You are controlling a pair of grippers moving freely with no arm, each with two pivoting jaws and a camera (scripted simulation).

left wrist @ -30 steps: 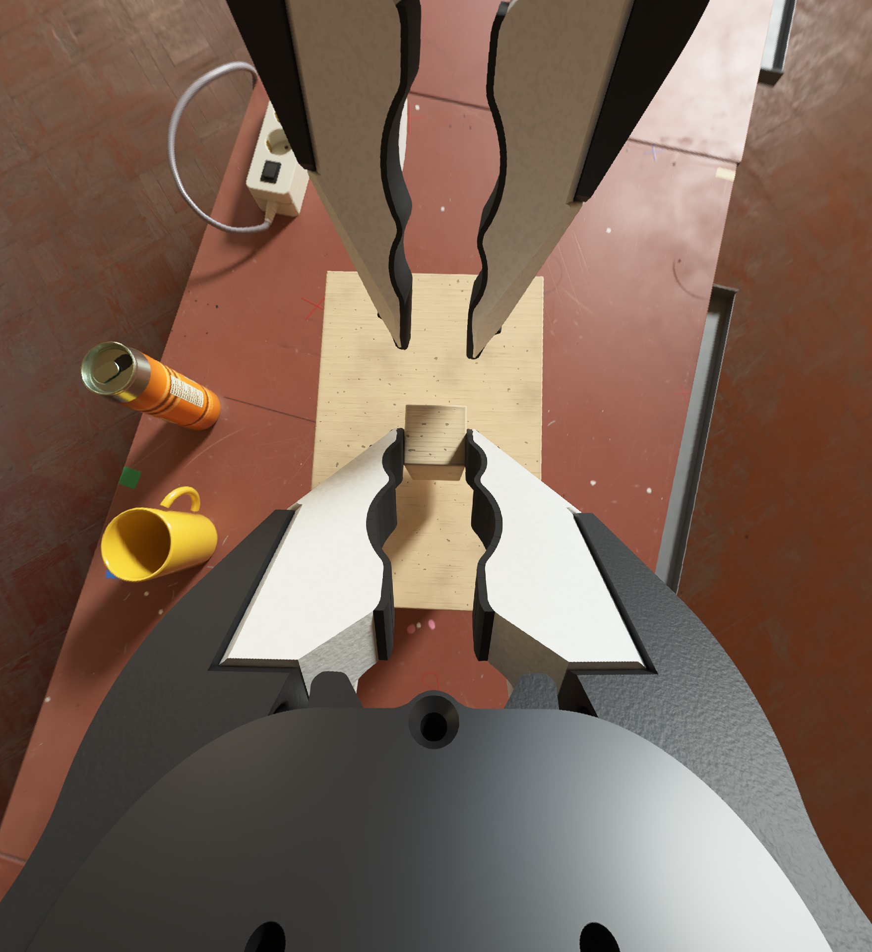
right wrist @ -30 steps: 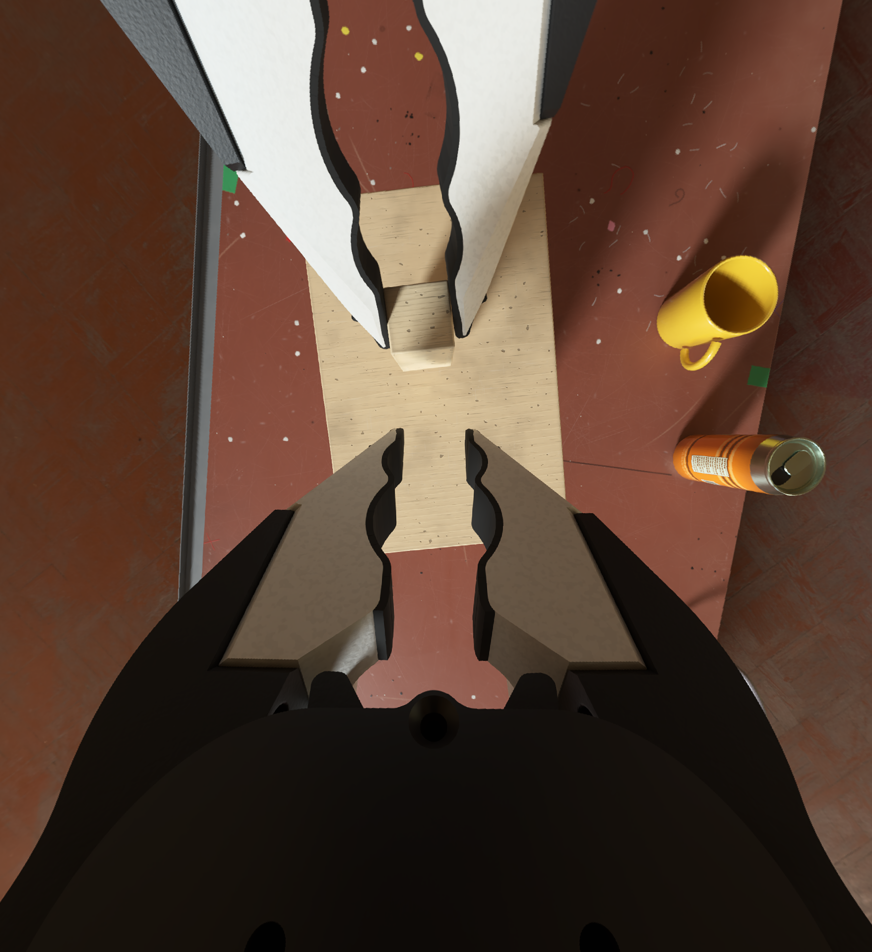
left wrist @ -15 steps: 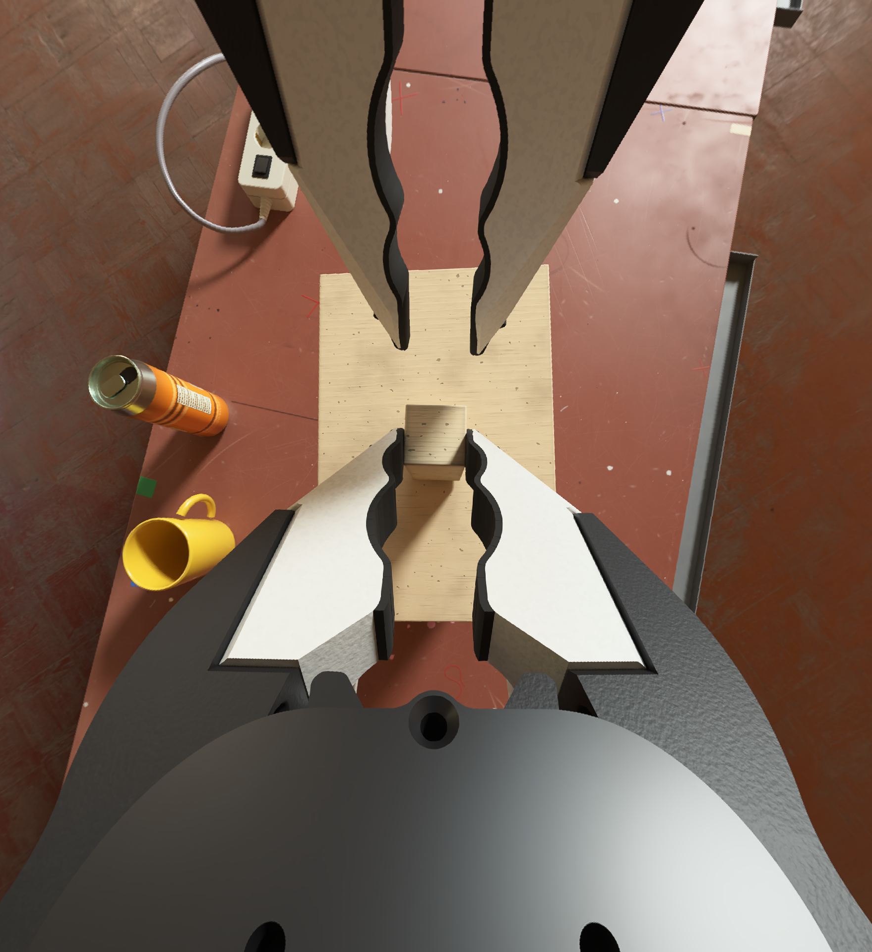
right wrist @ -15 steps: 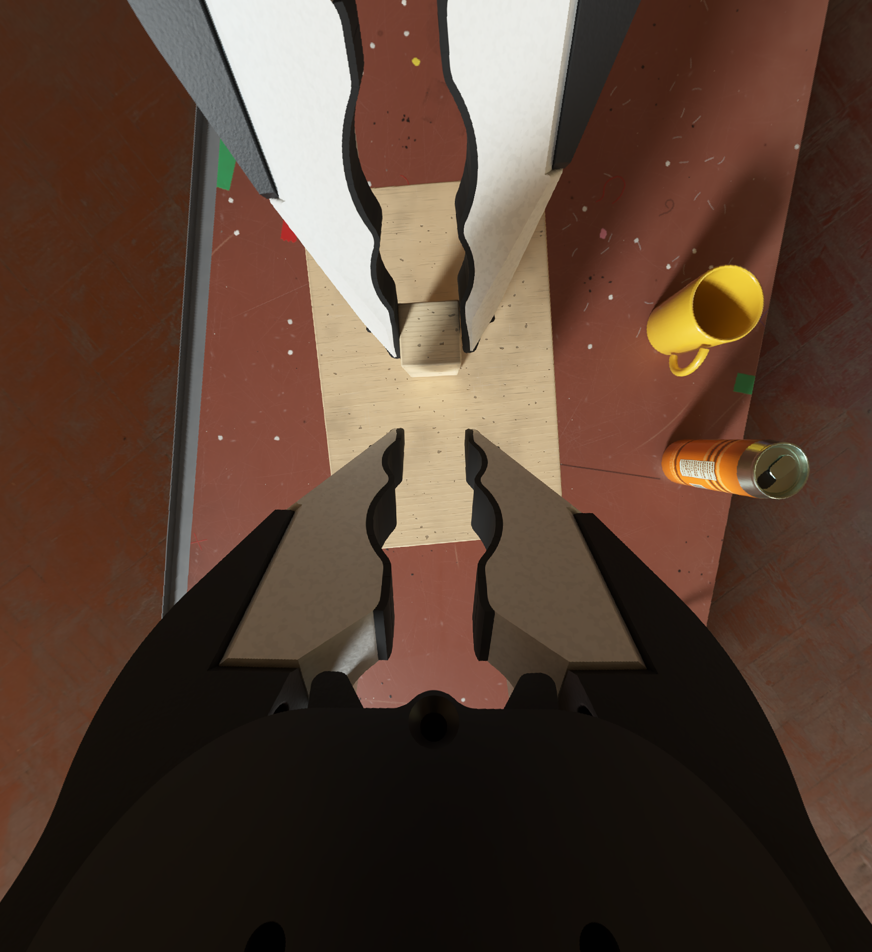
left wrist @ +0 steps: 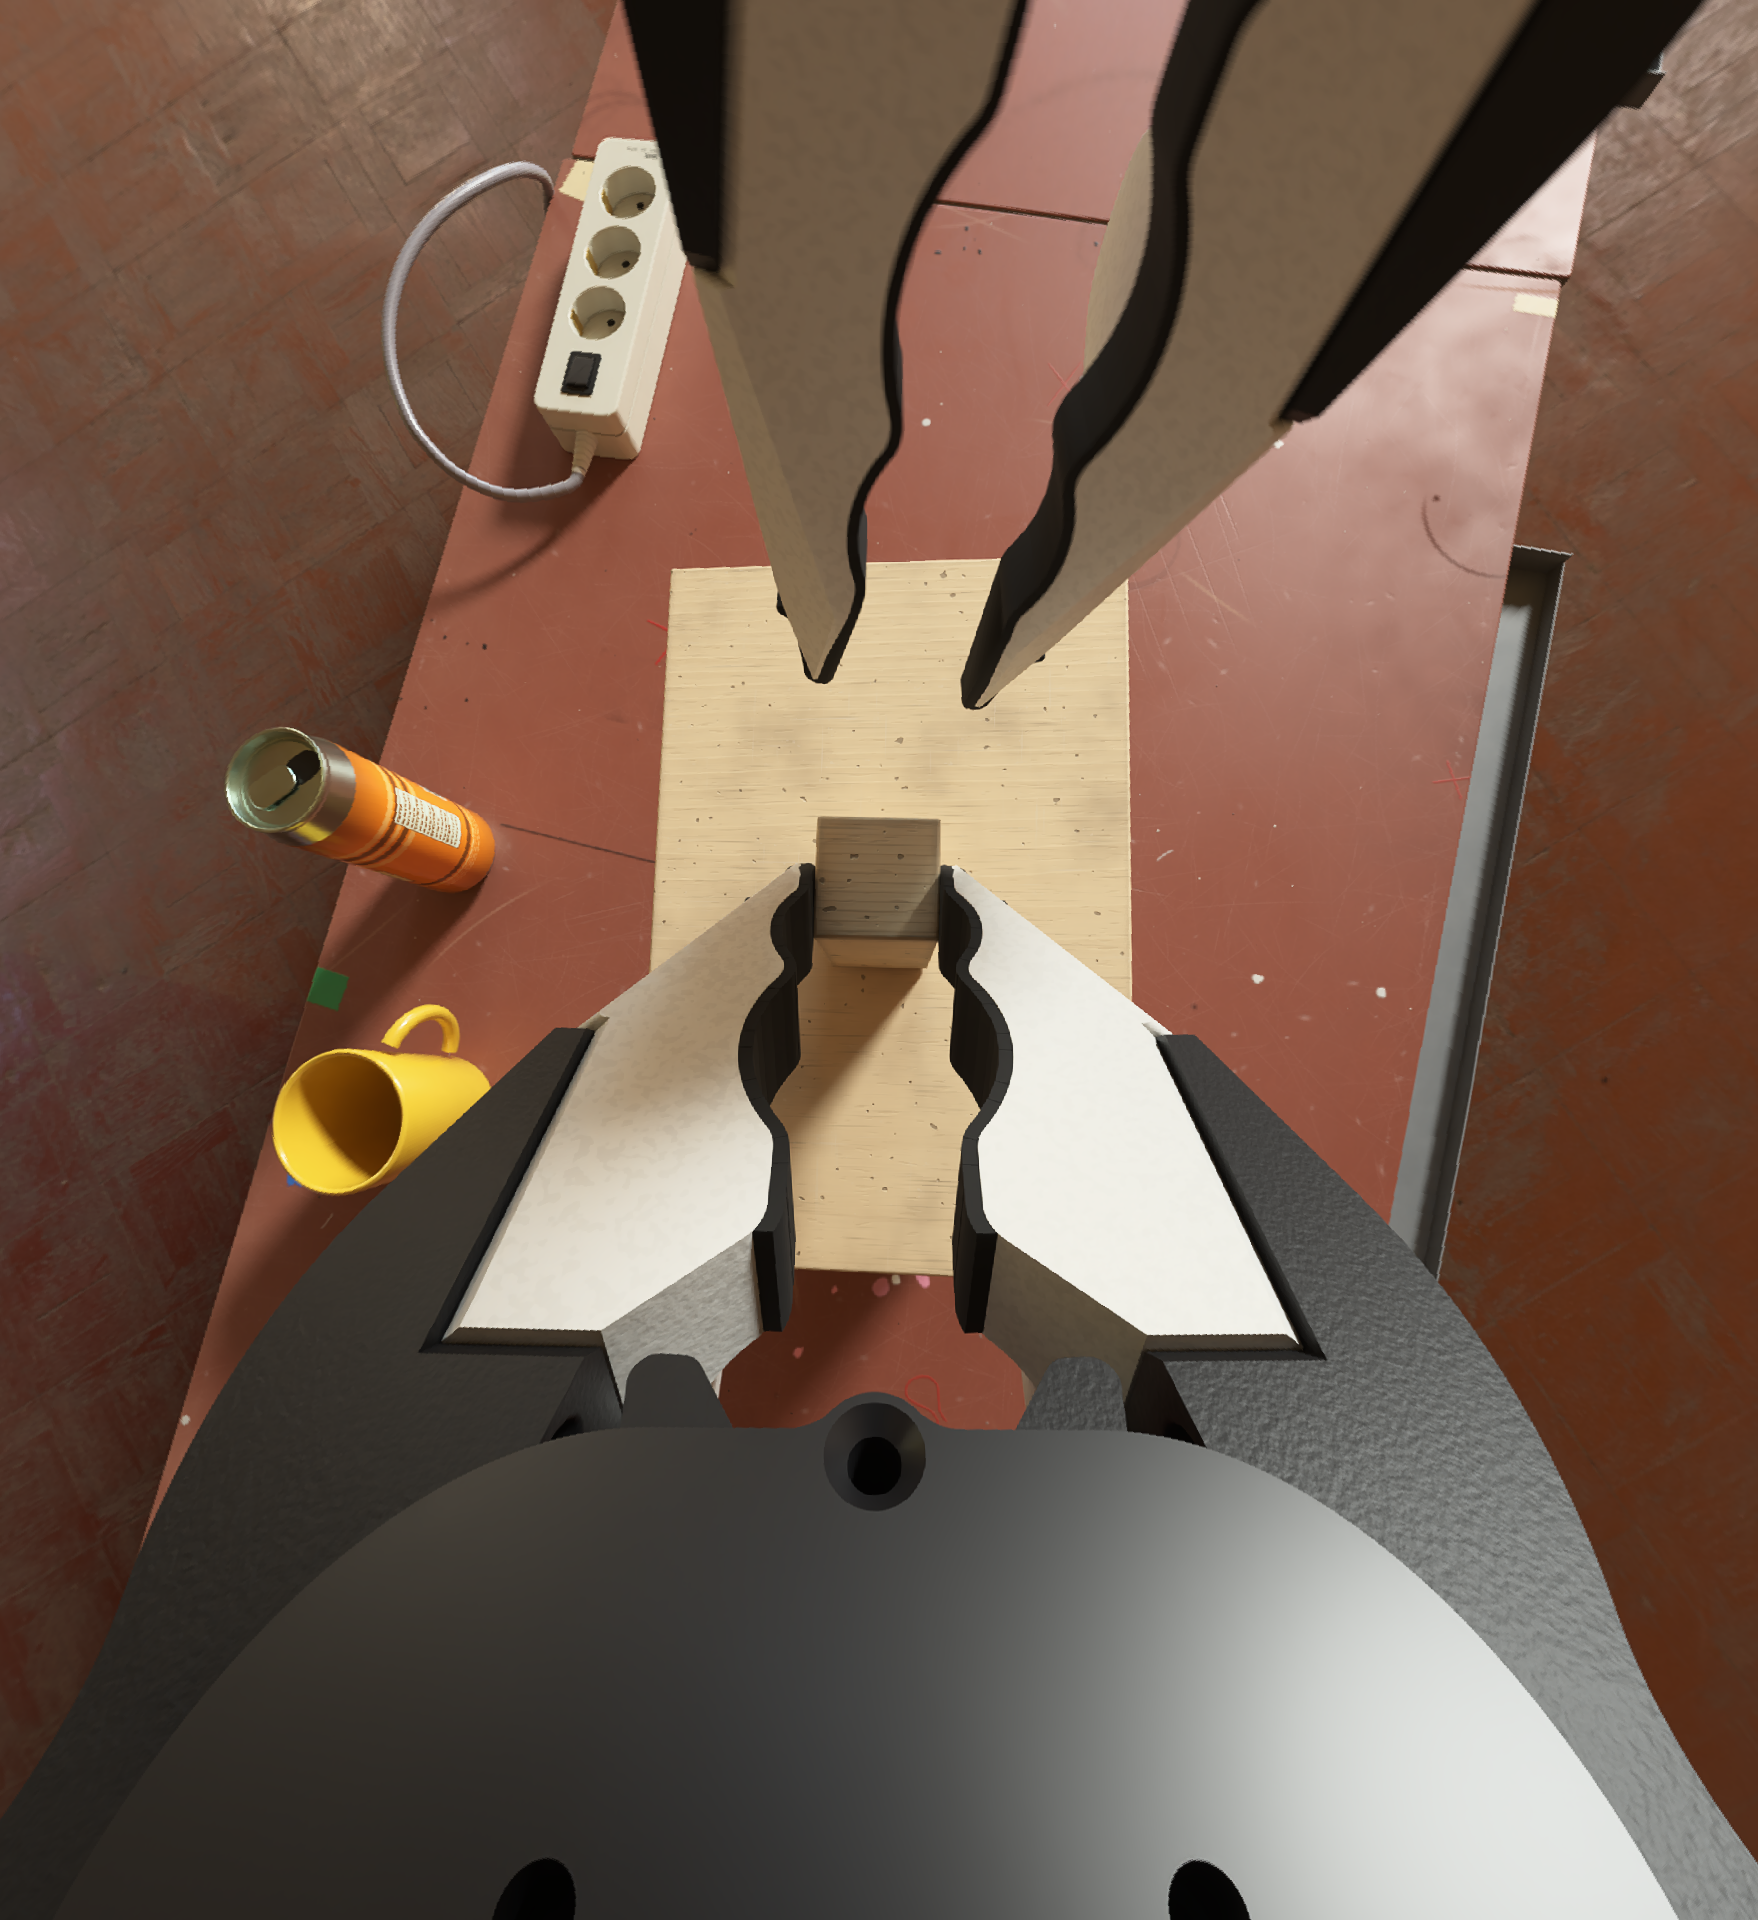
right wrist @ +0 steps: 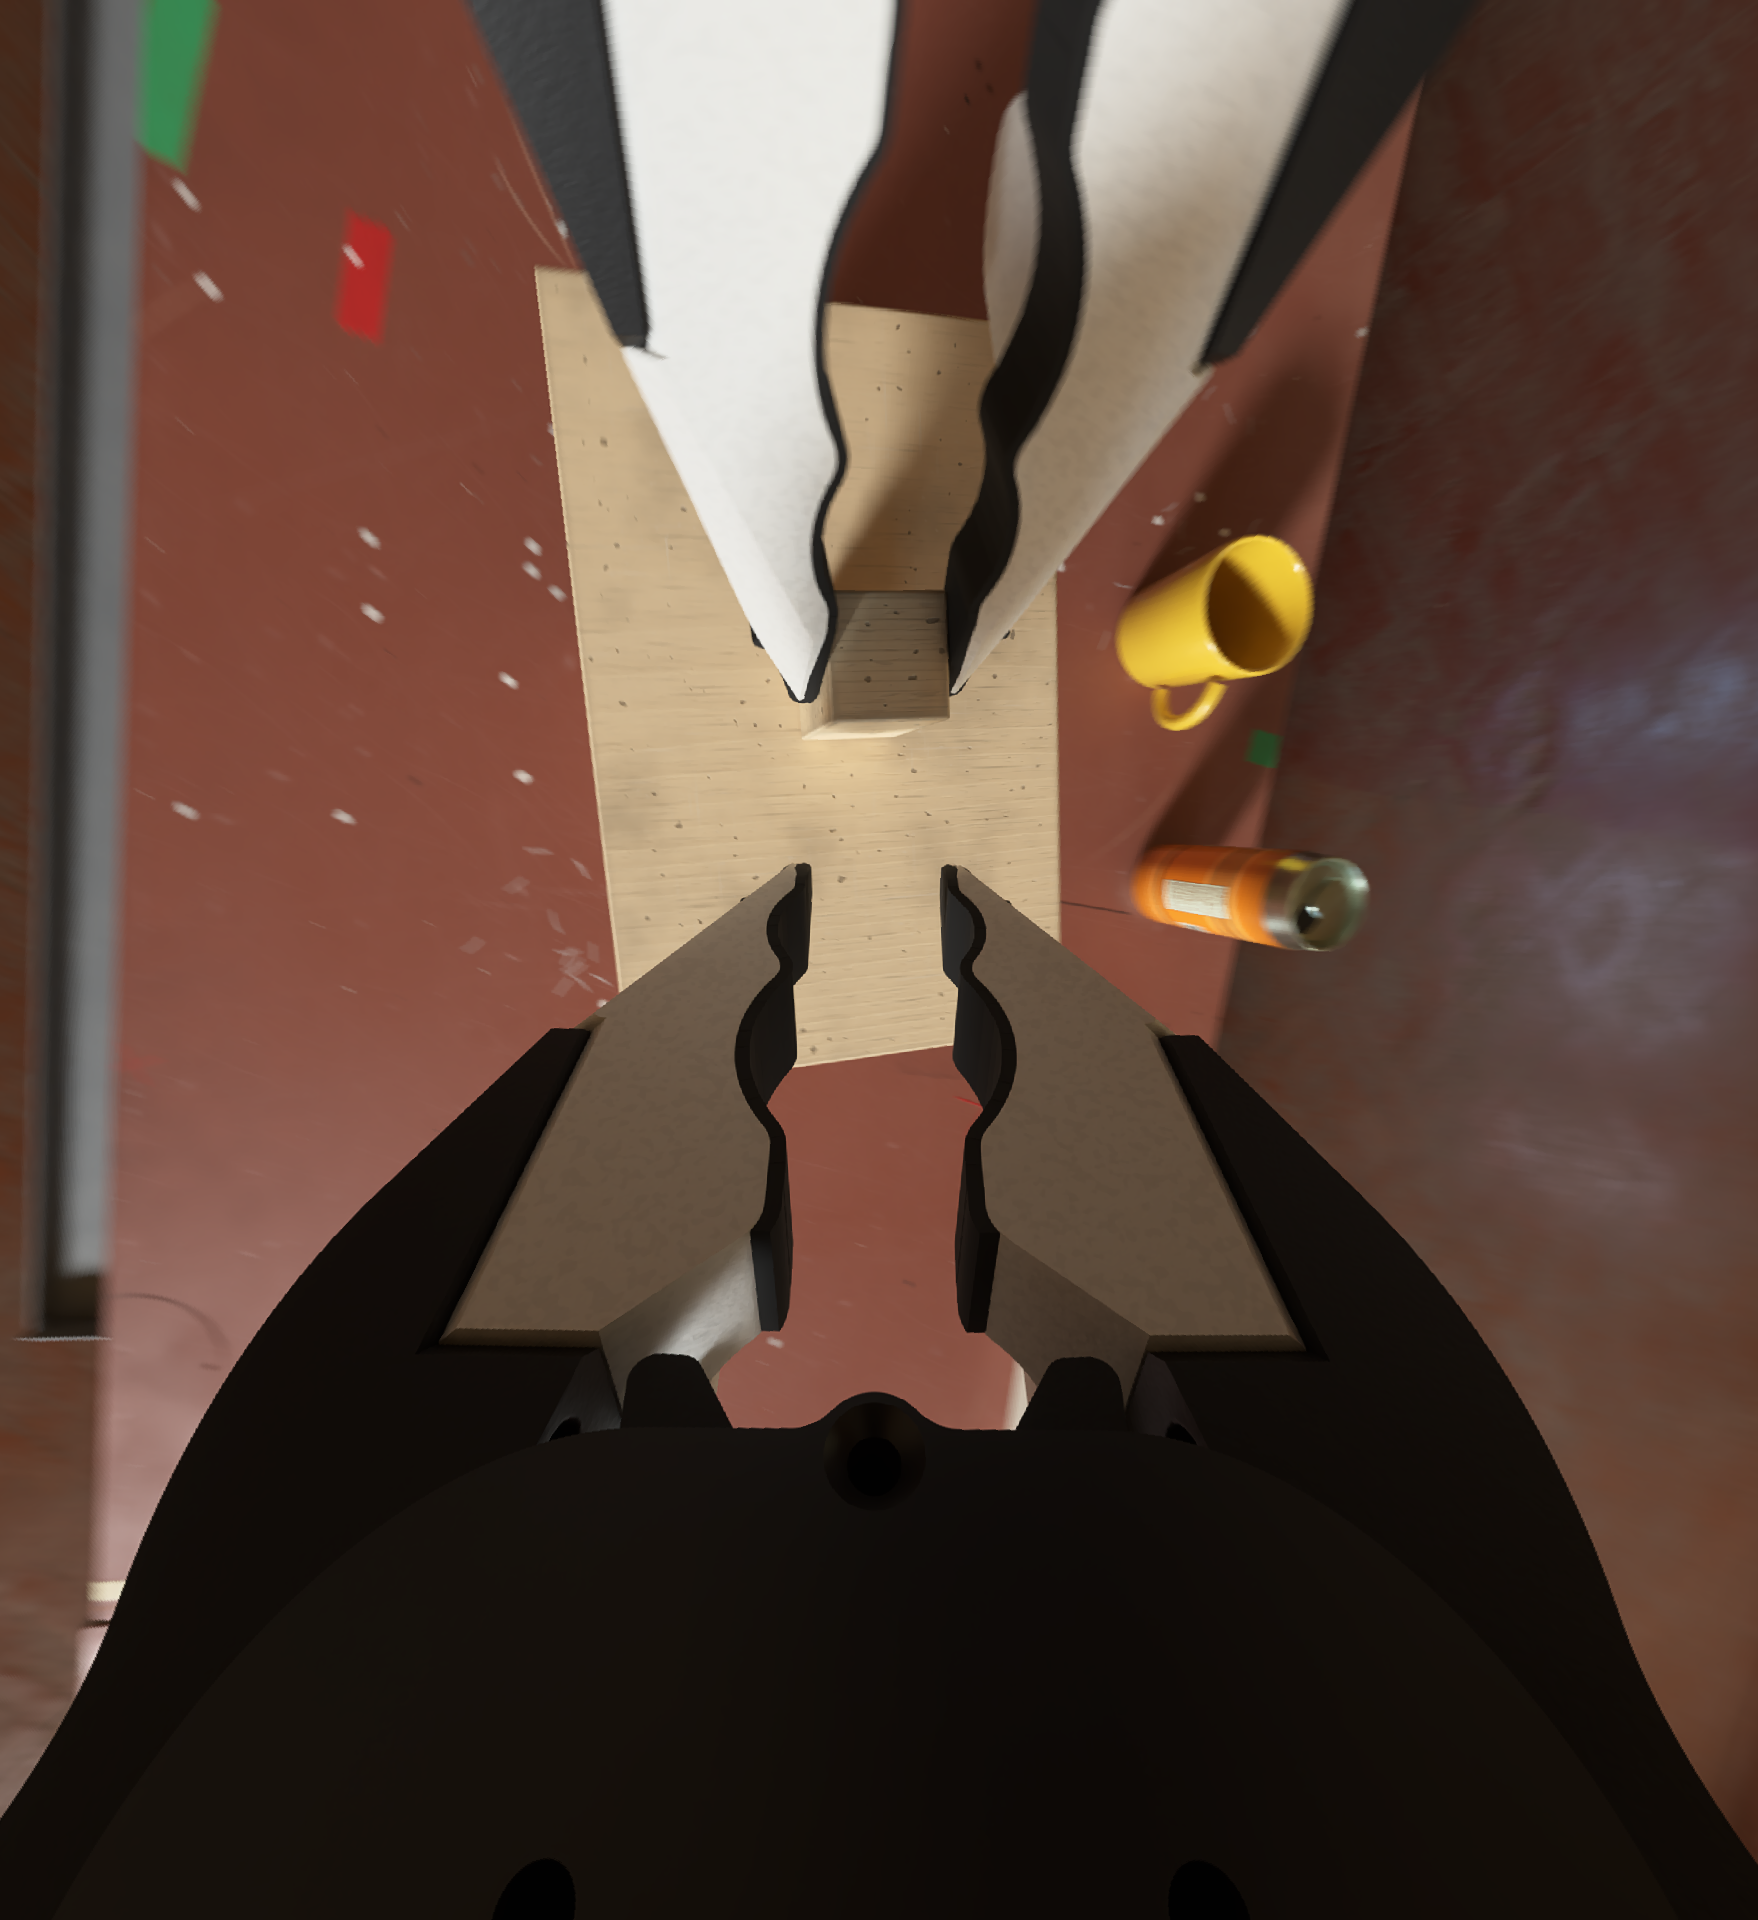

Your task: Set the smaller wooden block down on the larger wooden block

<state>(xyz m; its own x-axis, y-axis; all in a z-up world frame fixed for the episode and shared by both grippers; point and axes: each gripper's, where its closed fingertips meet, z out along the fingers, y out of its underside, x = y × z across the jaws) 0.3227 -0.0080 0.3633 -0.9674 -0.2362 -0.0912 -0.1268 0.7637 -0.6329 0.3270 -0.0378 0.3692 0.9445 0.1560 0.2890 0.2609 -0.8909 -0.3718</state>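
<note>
The larger wooden block (left wrist: 1020, 790) is a flat pale board lying on the red-brown table (left wrist: 1270, 727). My left gripper (left wrist: 875, 883), with white fingers, is shut on the smaller wooden block (left wrist: 875, 868), a small cube held over the middle of the board. I cannot tell whether the cube touches the board. In the right wrist view the cube (right wrist: 880, 665) sits between the left gripper's tips (right wrist: 880, 686) over the board (right wrist: 709, 790). My right gripper (right wrist: 875, 883), with tan fingers, is open and empty over the board's other end; it also shows in the left wrist view (left wrist: 896, 688).
A yellow mug (left wrist: 355, 1117) lies on its side at the table's left edge, next to an orange can (left wrist: 366, 810), also on its side. A white power strip (left wrist: 610, 301) with a grey cable lies farther back. A grey rail (left wrist: 1477, 883) runs along the table's right edge.
The cube stays between my left fingertips as the view shifts over the board. My right gripper has swung and tilted; its view is now blurred and the power strip has come fully into view.
</note>
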